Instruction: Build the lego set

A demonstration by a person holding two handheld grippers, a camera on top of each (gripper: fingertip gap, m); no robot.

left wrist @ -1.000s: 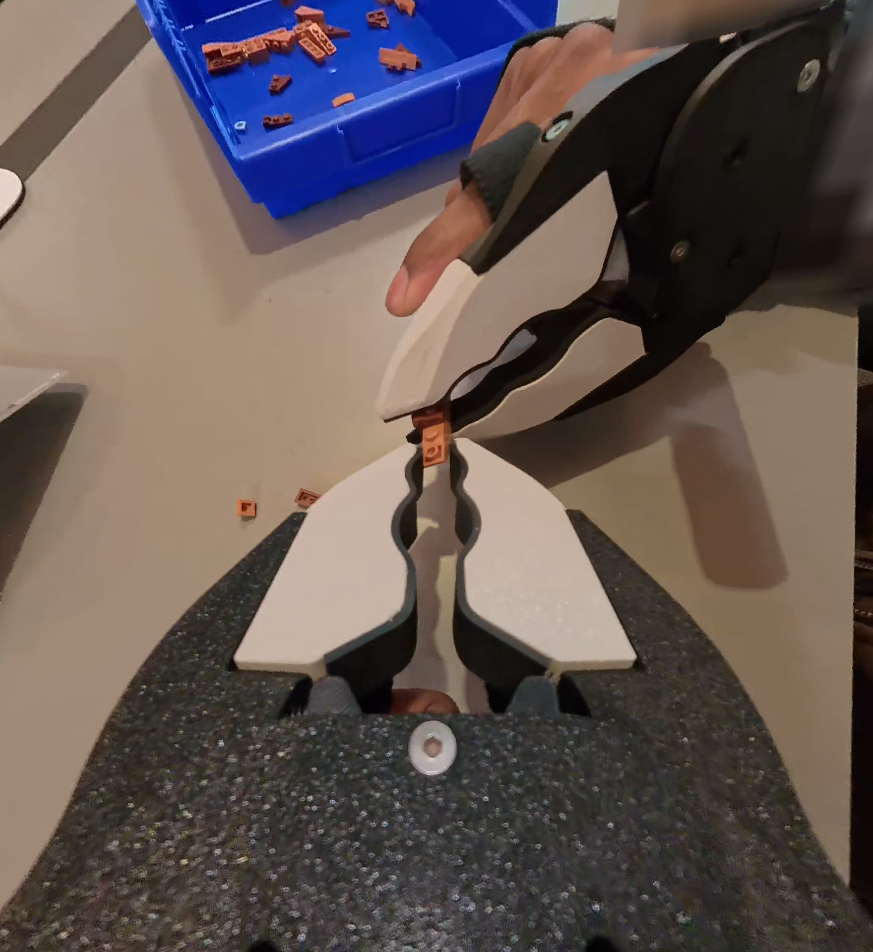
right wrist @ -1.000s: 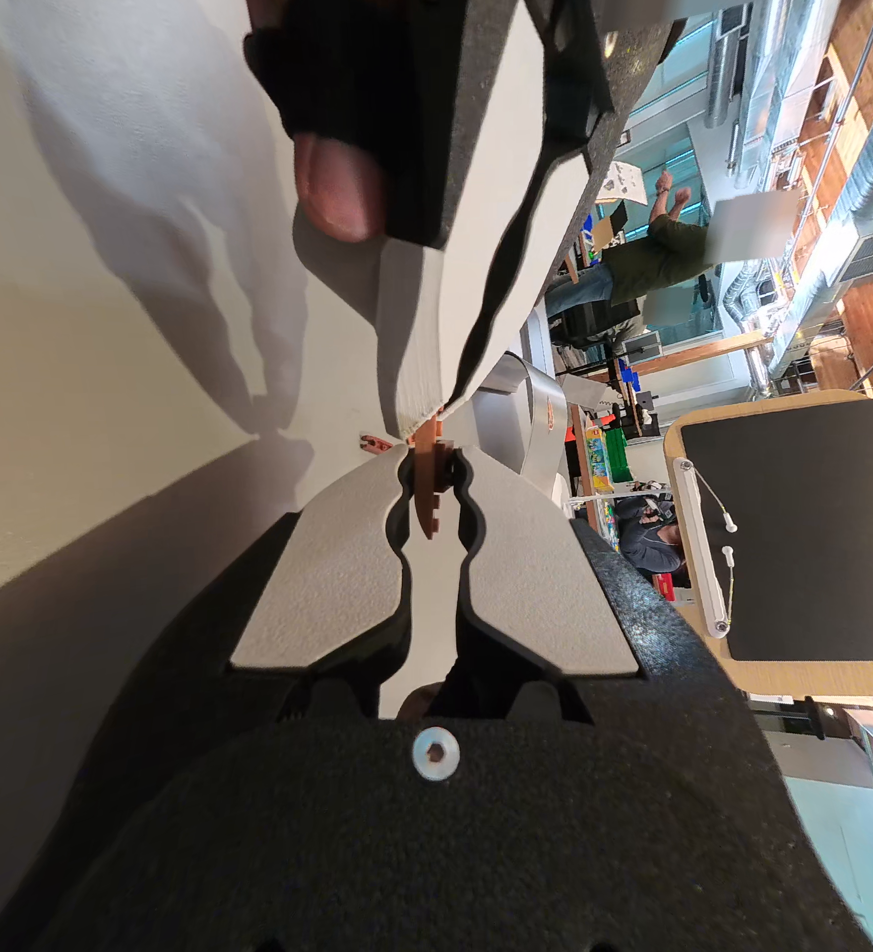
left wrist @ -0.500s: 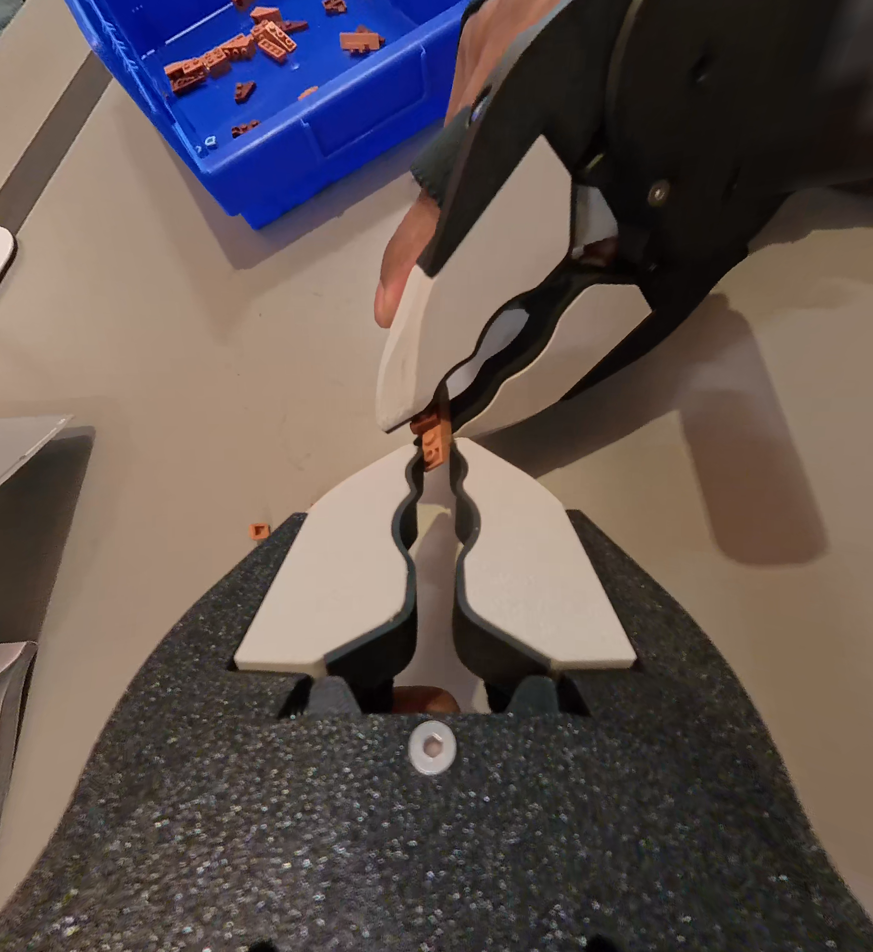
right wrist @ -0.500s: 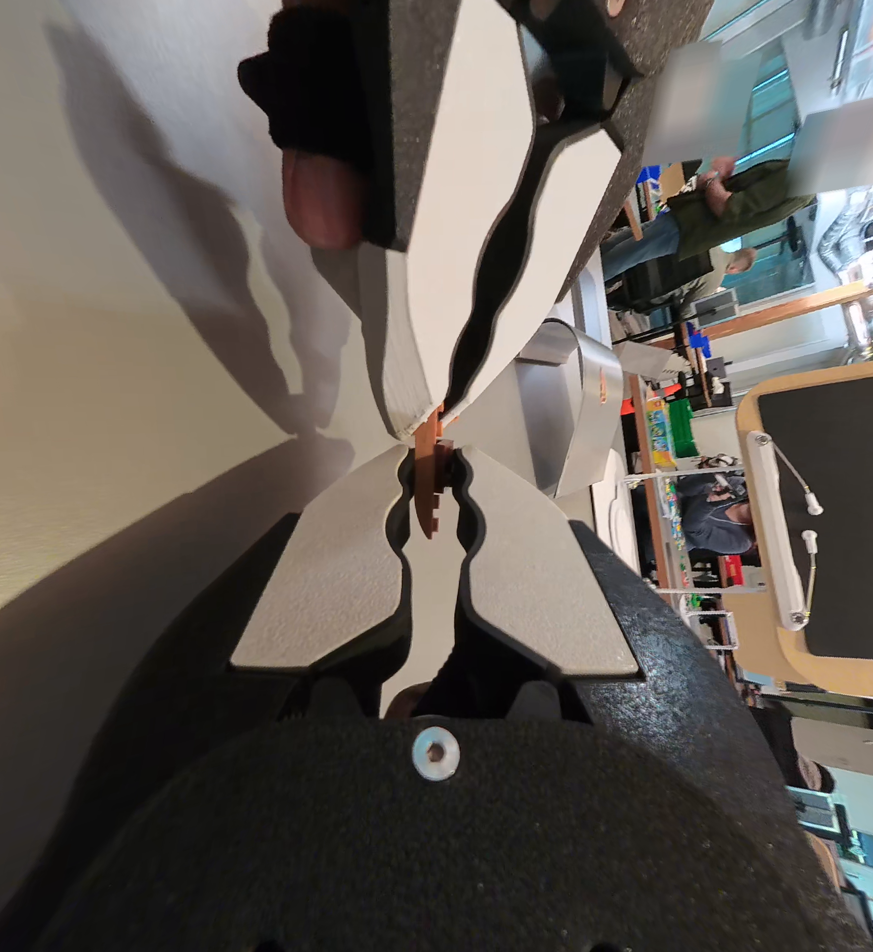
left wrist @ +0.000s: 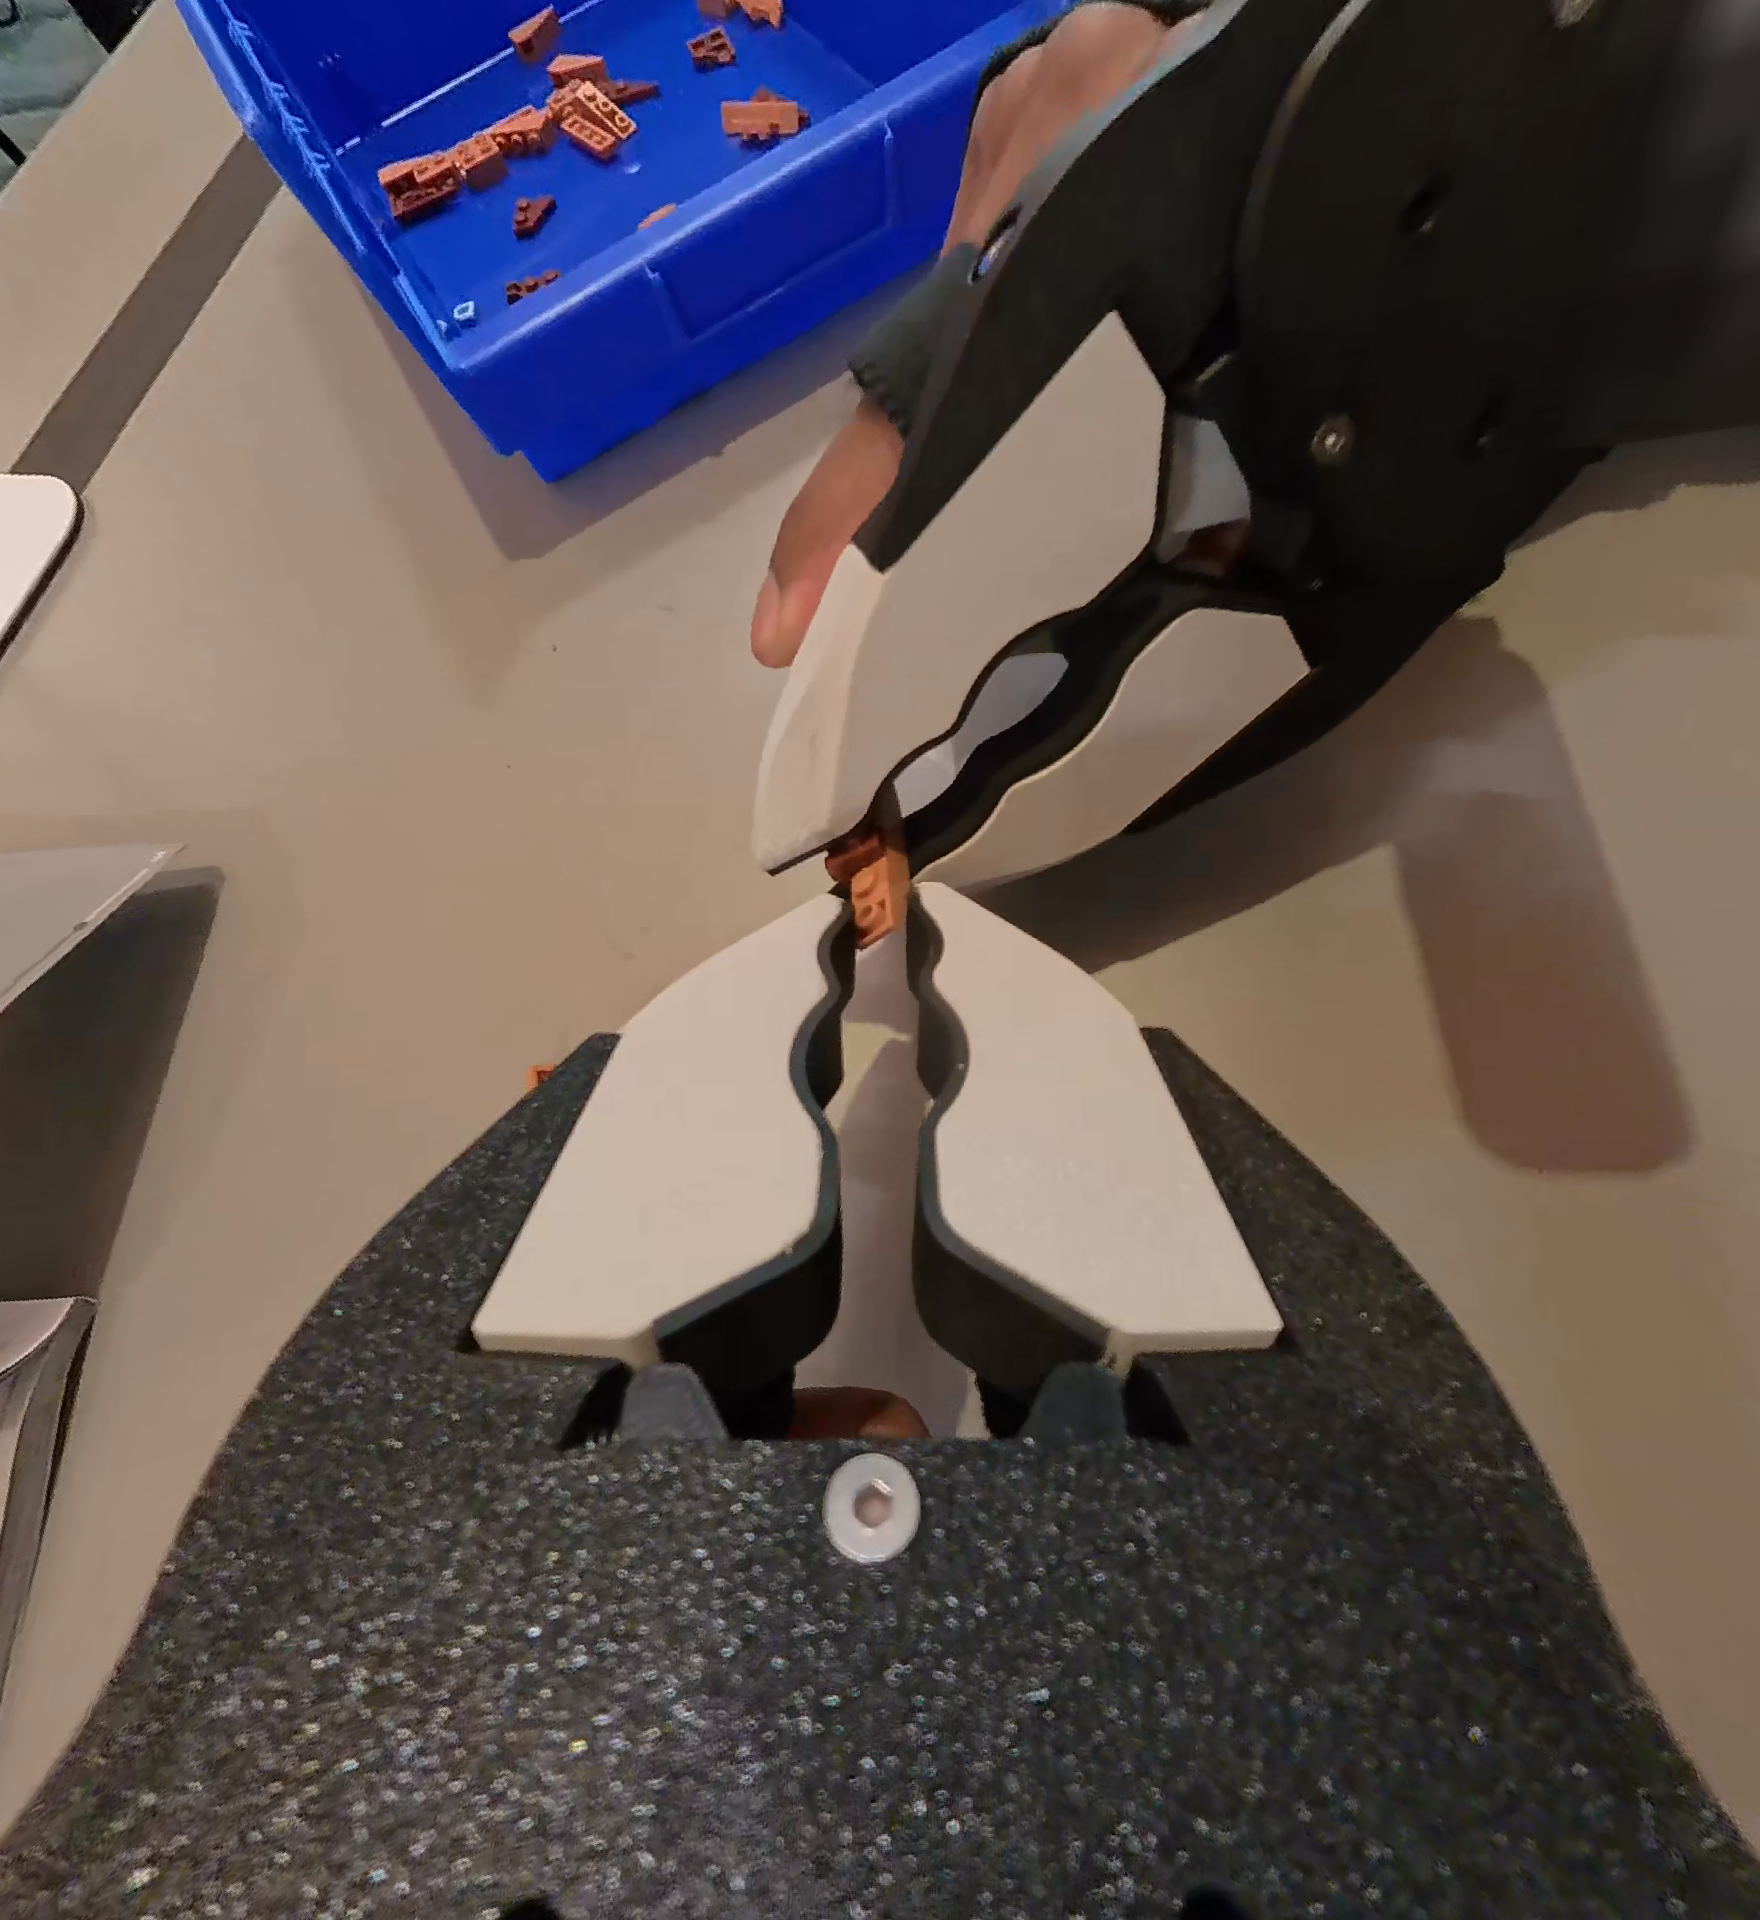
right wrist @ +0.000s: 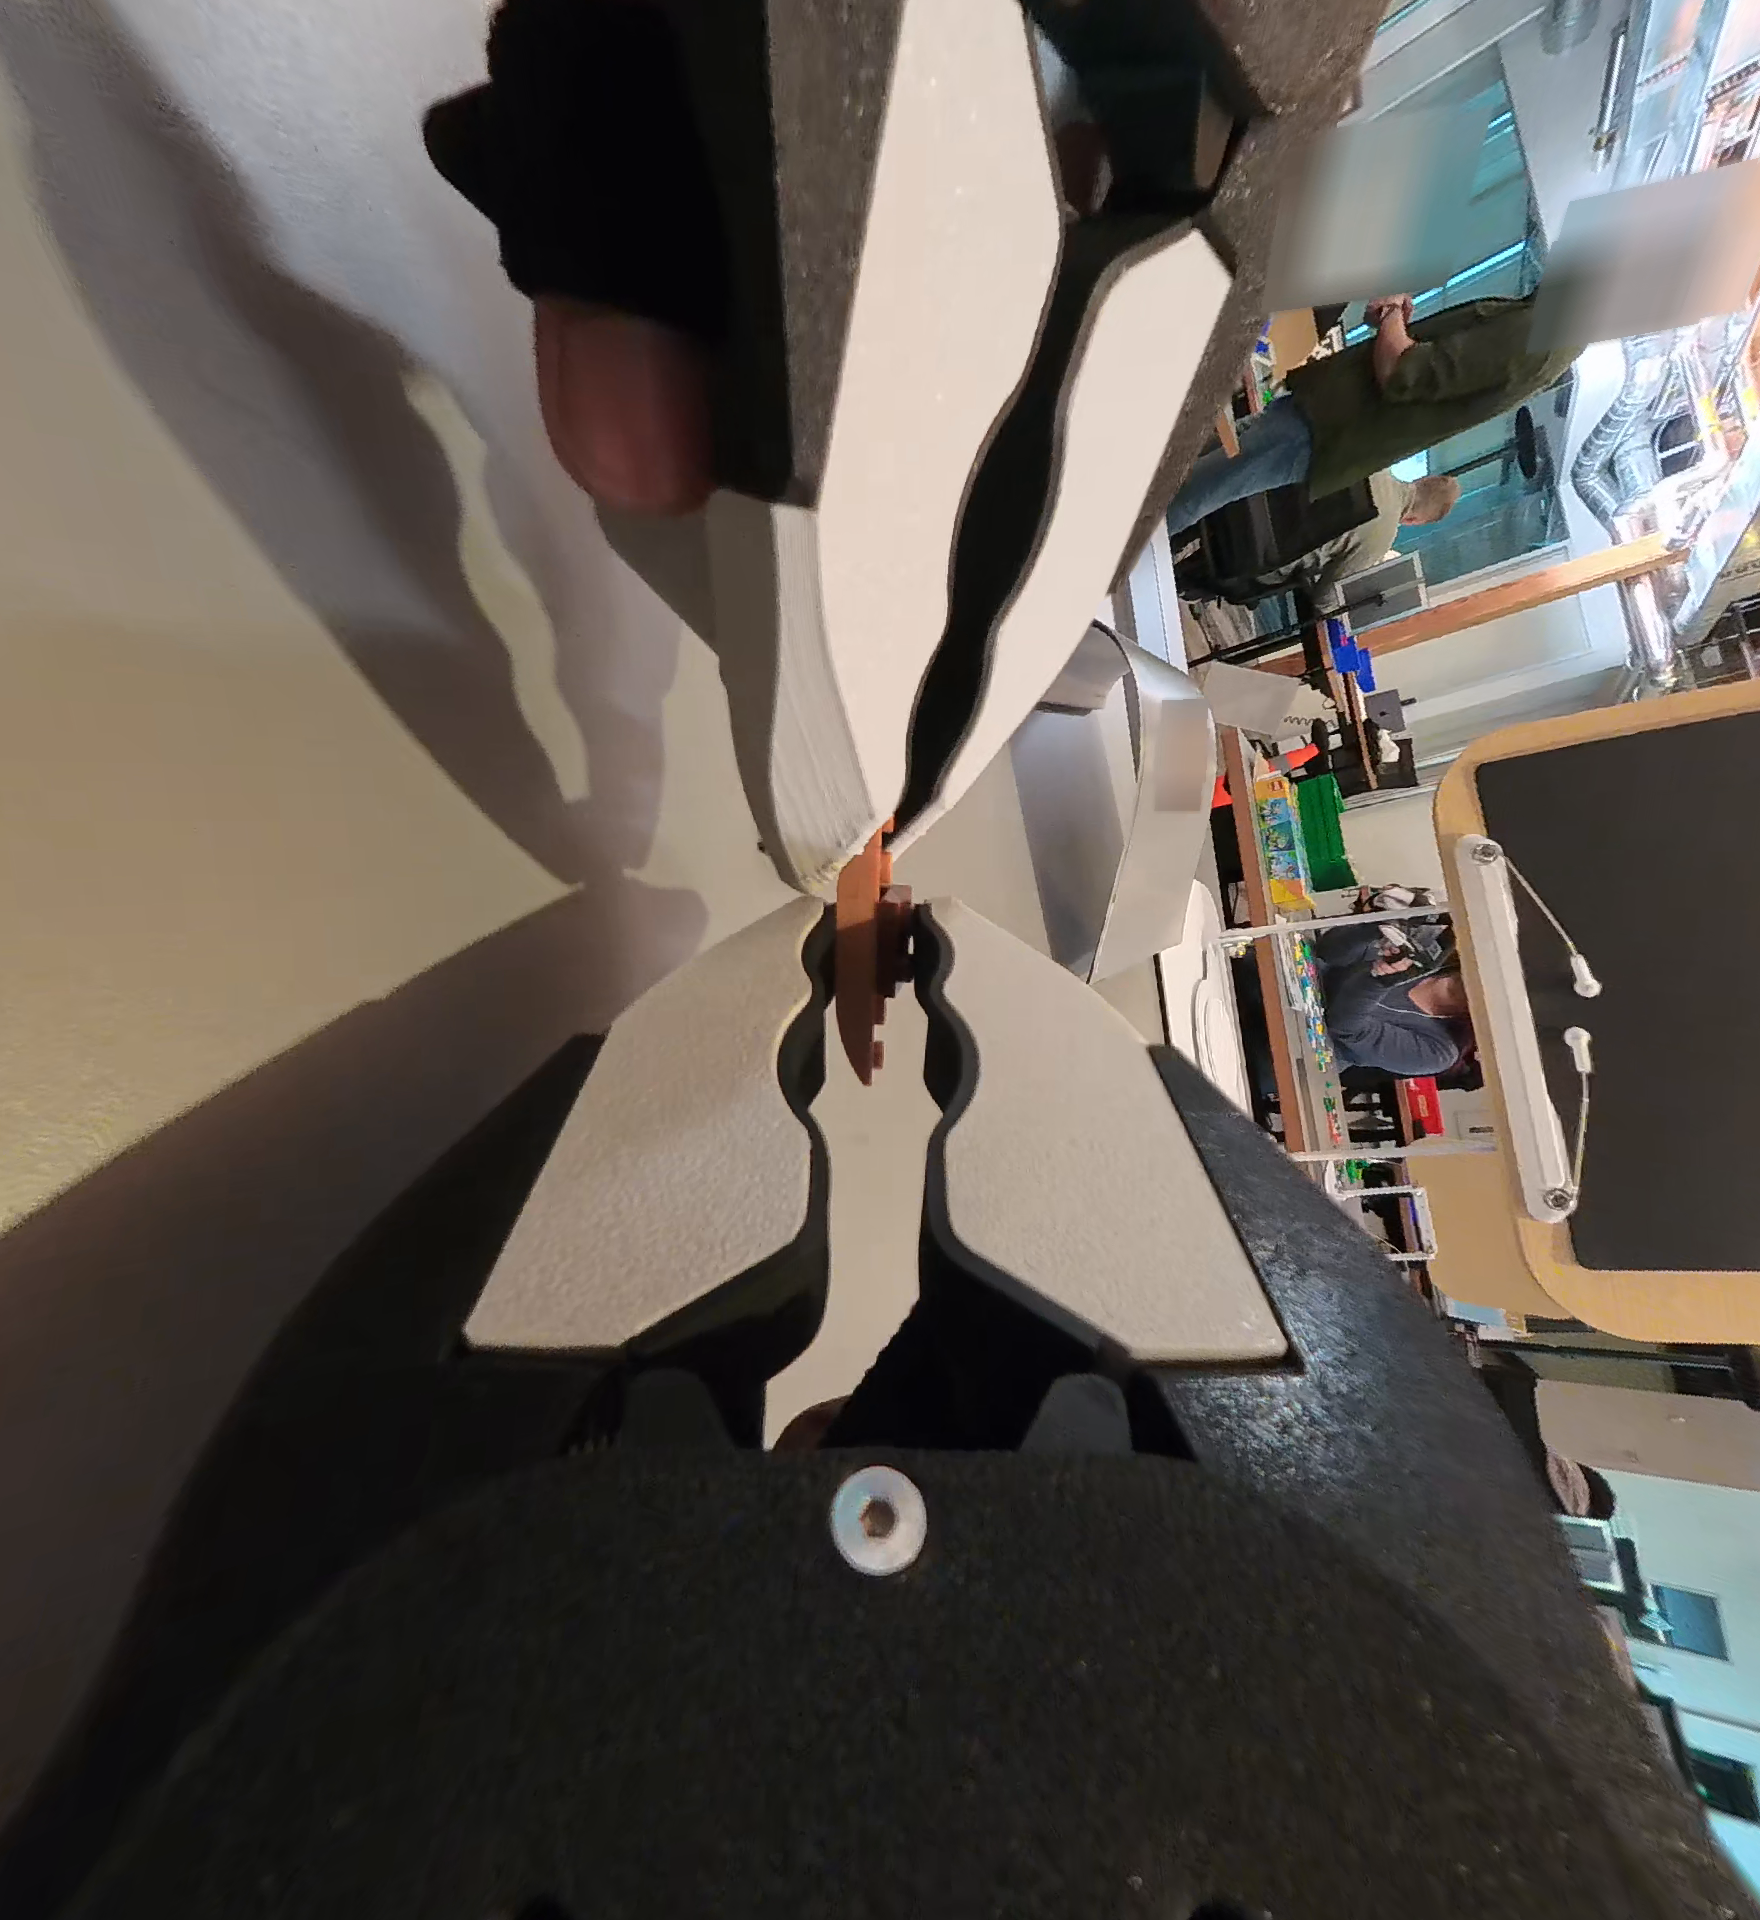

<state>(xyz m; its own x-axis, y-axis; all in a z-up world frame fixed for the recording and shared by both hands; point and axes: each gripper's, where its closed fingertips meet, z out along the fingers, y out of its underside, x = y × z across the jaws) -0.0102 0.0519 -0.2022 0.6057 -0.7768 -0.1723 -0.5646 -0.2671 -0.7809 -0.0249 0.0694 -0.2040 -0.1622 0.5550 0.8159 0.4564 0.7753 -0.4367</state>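
— While both tools meet tip to tip above the beige tabletop [left wrist: 356, 727], what does each one grip?

— Seen from the left wrist camera, the left gripper [left wrist: 876, 914], pale grey fingers on a speckled black foam body, is clenched on a small reddish-brown lego brick [left wrist: 874, 902] at its very tips. The right gripper [left wrist: 881, 826], coming in from the upper right in a hand wearing a black fingerless glove [left wrist: 917, 343], is clamped on a second brown lego piece [left wrist: 853, 858] that touches the first.

— And from the right wrist camera?

— The right gripper [right wrist: 871, 914] pinches a thin, flat brown lego plate [right wrist: 860, 987] edge-on, studs facing right; the plate runs back between the fingers. The left gripper [right wrist: 881, 836] reaches down from above, tips closed against the plate's top end.

— Where are the remaining parts?

— A blue plastic bin [left wrist: 585, 384] sits at the far side of the table, with a scatter of brown lego pieces [left wrist: 543, 135] on its floor. One stray brown piece [left wrist: 541, 1074] lies on the table just left of the left gripper's body. Grey paper sheets [left wrist: 34, 956] rest at the left edge.
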